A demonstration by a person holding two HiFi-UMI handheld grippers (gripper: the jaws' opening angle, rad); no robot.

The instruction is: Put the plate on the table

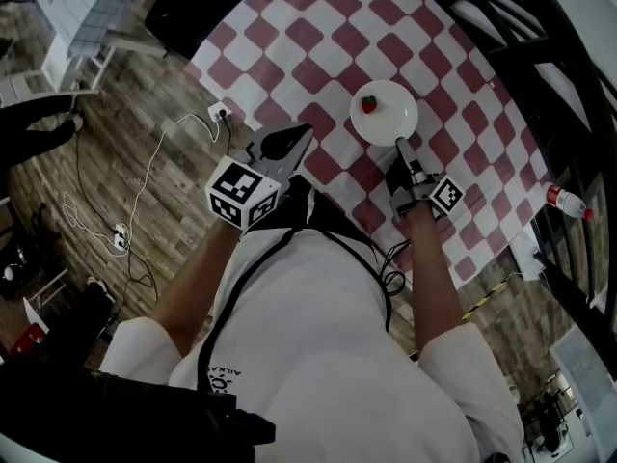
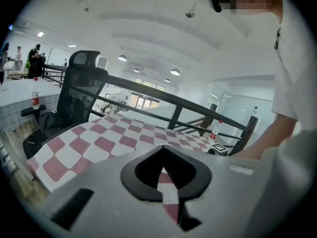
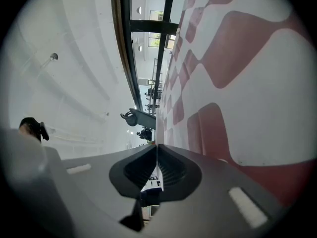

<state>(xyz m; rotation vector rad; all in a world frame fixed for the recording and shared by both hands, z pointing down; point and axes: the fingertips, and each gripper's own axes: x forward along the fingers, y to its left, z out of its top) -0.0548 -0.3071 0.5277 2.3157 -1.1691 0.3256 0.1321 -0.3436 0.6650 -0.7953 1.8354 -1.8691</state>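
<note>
A white plate [image 1: 386, 116] with a small red fruit [image 1: 368, 105] on it lies over the red-and-white checked table [image 1: 318, 37]; whether it rests on the cloth I cannot tell. My right gripper [image 1: 399, 144] is shut on the plate's near rim. In the right gripper view the plate [image 3: 159, 133] shows as a thin white edge between the closed jaws of the right gripper [image 3: 157, 147], with the checked cloth [image 3: 237, 83] close alongside. My left gripper [image 1: 305, 130] hovers at the table's near edge, left of the plate. In its own view the left gripper [image 2: 163, 148] is shut on nothing.
A black railing [image 1: 540, 56] borders the table's far side, with a red-labelled bottle [image 1: 567, 201] by it. A black office chair [image 2: 79, 98] stands at the table's end. A power strip [image 1: 222, 114] and cables [image 1: 116, 230] lie on the wooden floor.
</note>
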